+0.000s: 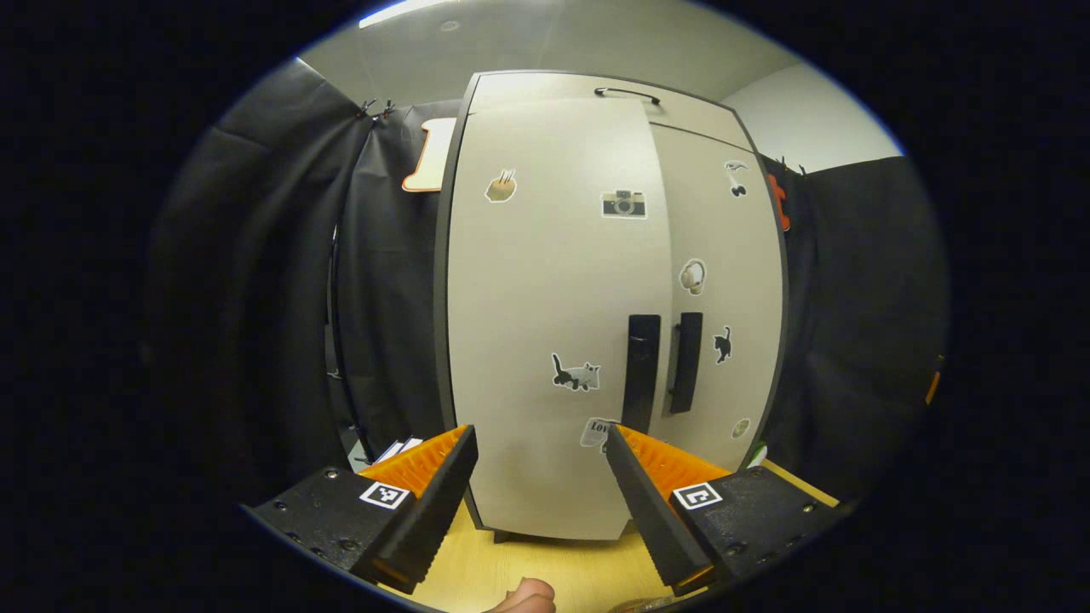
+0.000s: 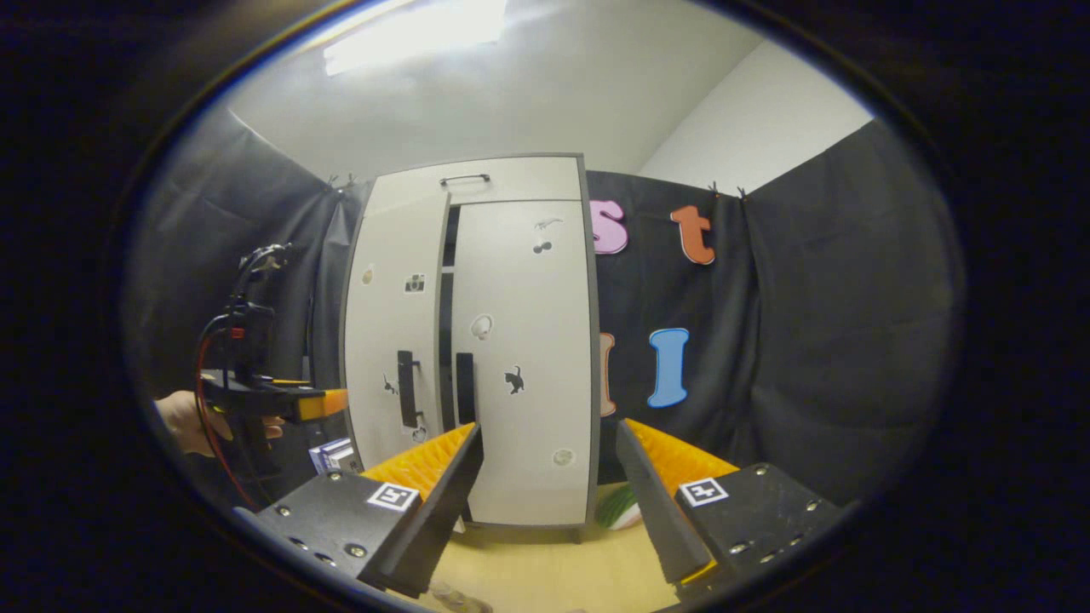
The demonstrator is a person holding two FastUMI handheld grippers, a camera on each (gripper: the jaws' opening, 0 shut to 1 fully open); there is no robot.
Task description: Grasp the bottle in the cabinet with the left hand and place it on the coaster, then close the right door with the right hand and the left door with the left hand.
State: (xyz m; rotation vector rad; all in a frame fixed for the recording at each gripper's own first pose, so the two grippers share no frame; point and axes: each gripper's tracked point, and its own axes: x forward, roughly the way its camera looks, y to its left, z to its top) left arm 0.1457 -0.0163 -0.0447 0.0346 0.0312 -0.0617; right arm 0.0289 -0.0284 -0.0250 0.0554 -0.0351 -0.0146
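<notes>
A pale cabinet with animal stickers stands on the wooden table. Its left door stands slightly ajar, its edge proud of the right door, which lies flush. In the right gripper view a dark gap separates the left door from the right door. My left gripper is open just in front of the left door, close to its black handle. My right gripper is open, farther back. A clear rounded thing at the bottom edge may be the bottle; I cannot tell.
A hand holds the left gripper near the cabinet's left side. A small blue-and-white box sits left of the cabinet, something green to its right. Wooden tabletop lies in front.
</notes>
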